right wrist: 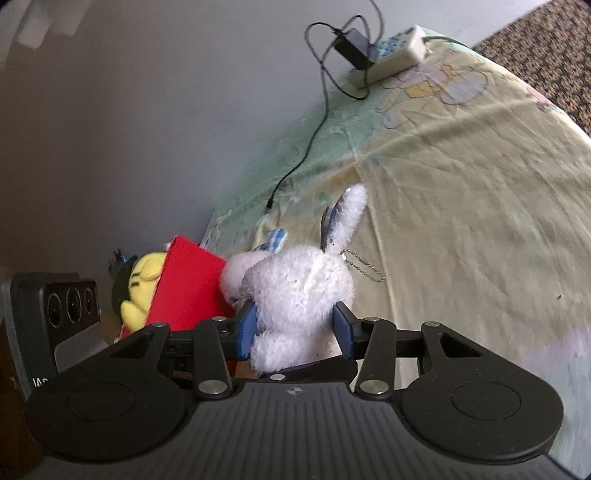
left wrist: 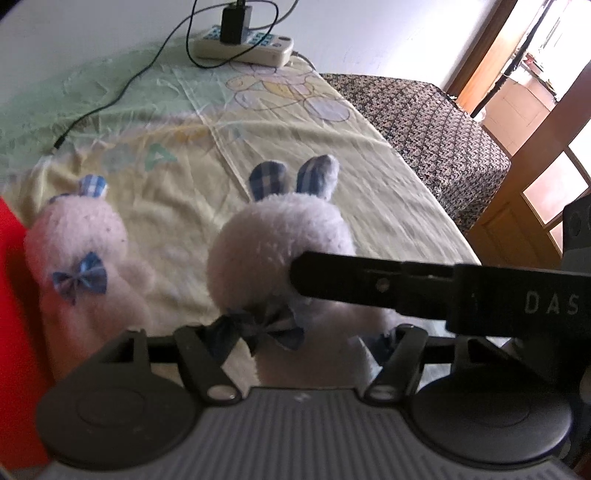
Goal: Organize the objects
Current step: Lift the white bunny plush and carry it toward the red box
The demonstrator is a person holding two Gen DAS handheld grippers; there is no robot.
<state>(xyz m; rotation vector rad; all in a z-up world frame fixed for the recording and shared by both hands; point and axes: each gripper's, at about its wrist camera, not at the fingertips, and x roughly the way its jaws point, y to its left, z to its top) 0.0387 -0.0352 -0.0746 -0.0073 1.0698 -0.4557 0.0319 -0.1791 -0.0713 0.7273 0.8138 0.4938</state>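
**Between blue pads: a white rabbit held over the bed**

On the bed sheet, near its left edge, the right tongs pinch a white plush rabbit at the body, one blue pad pressed into each flank; its ears point toward the far end and a bead chain hangs from its head. Just behind it, touching or nearly so, sits a second white rabbit with a blue checked bow, beside a red box. A yellow plush toy lies against the box's far side. From the left wrist view, the left tongs look spread either side of the held rabbit's lower body; their tips are hidden, so contact cannot be told. At the sheet's far corner rests a power strip with a black charger and cable.
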